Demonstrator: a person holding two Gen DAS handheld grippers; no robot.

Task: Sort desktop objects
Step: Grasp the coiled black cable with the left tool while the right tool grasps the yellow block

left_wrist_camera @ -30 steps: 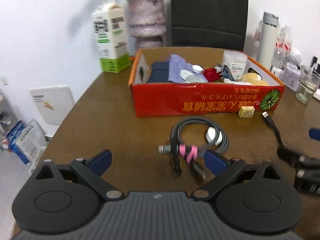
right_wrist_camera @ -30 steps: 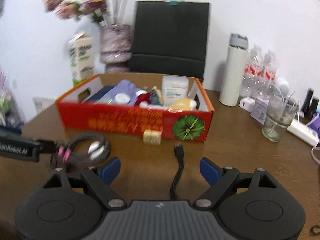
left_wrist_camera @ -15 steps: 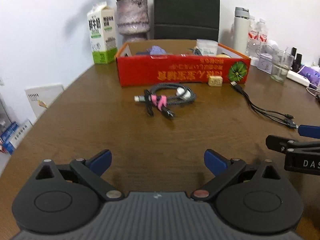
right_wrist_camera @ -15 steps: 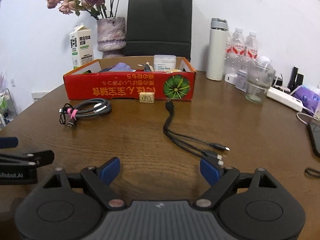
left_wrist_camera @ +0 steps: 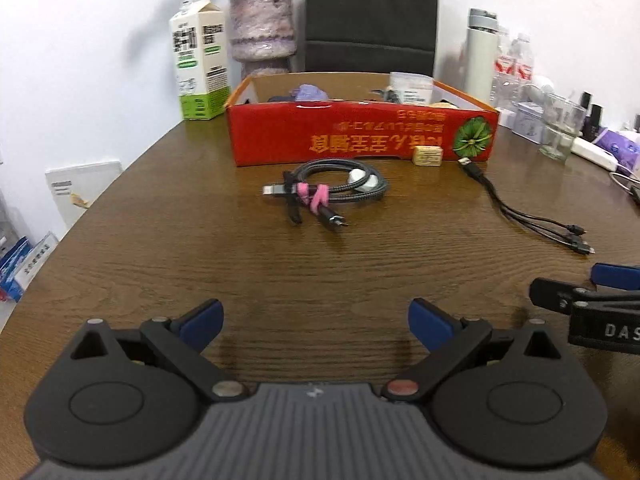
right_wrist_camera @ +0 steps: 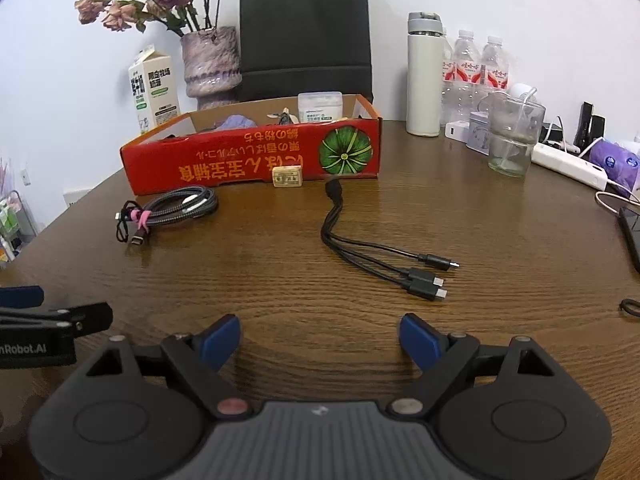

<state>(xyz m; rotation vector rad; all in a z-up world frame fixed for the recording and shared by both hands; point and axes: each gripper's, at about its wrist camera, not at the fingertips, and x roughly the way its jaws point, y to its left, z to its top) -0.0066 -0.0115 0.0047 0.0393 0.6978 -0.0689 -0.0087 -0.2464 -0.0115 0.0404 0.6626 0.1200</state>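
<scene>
A: Over the bare wooden table [left_wrist_camera: 160, 260], the left gripper [left_wrist_camera: 314, 318] and right gripper [right_wrist_camera: 320, 334] are both gaping wide, gripping nothing.

B: And beyond them?

A: The coiled cable w/ pink tie [left_wrist_camera: 332, 190] and the 3-head cable [right_wrist_camera: 372, 248] are lying apart, both just in front of the red box [right_wrist_camera: 248, 160].

Dark wood table [right_wrist_camera: 280, 304], grain running across. On it — red box [right_wrist_camera: 240, 164] toward the back, small tan block [right_wrist_camera: 287, 178] touching its front, coiled cable [right_wrist_camera: 176, 208] with pink tie near the left, black split cable [right_wrist_camera: 360, 252] sprawled mid-table. Further back — milk carton [right_wrist_camera: 154, 90], vase [right_wrist_camera: 210, 66], white flask [right_wrist_camera: 424, 80], glass [right_wrist_camera: 514, 136], power strip [right_wrist_camera: 568, 164].
</scene>
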